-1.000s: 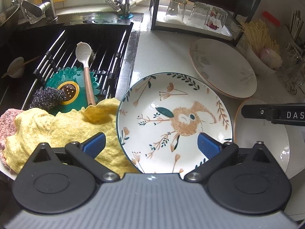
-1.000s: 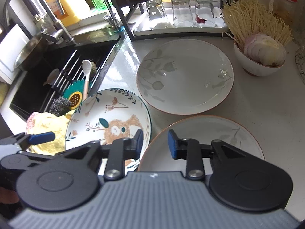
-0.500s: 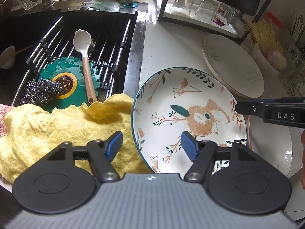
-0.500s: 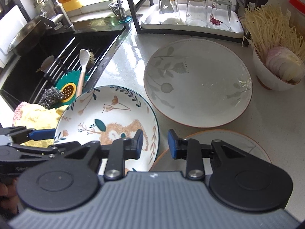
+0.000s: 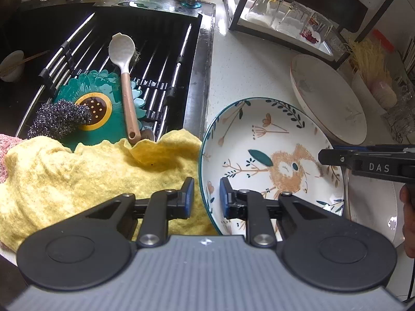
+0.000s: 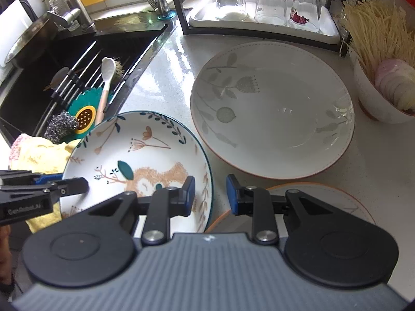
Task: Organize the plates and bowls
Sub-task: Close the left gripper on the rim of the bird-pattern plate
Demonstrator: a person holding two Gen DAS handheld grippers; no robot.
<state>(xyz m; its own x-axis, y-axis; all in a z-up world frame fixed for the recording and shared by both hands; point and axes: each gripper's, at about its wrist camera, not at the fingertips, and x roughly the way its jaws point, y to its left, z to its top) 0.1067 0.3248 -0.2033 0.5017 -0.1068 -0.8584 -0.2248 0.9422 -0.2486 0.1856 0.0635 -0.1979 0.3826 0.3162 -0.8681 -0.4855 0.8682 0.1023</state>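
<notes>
Rabbit plate: white, teal-rimmed, round, lying flat beside the sink. Left gripper straddles its rim, a gap either side. Right gripper narrowly parted, empty.

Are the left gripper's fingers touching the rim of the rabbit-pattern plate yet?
Cannot tell. In the left wrist view the left gripper straddles the white, teal-rimmed rabbit plate, but a sliver seems to remain beside each pad.

The left hand-held gripper has narrowed from a wide spread to a small gap, and its blue pads now straddle the rabbit plate rim at the plate's 8 o'clock edge, one pad over the yellow cloth, the other inside the plate. The right hand-held gripper has drawn closer to the counter; its gap looks slightly wider.
</notes>
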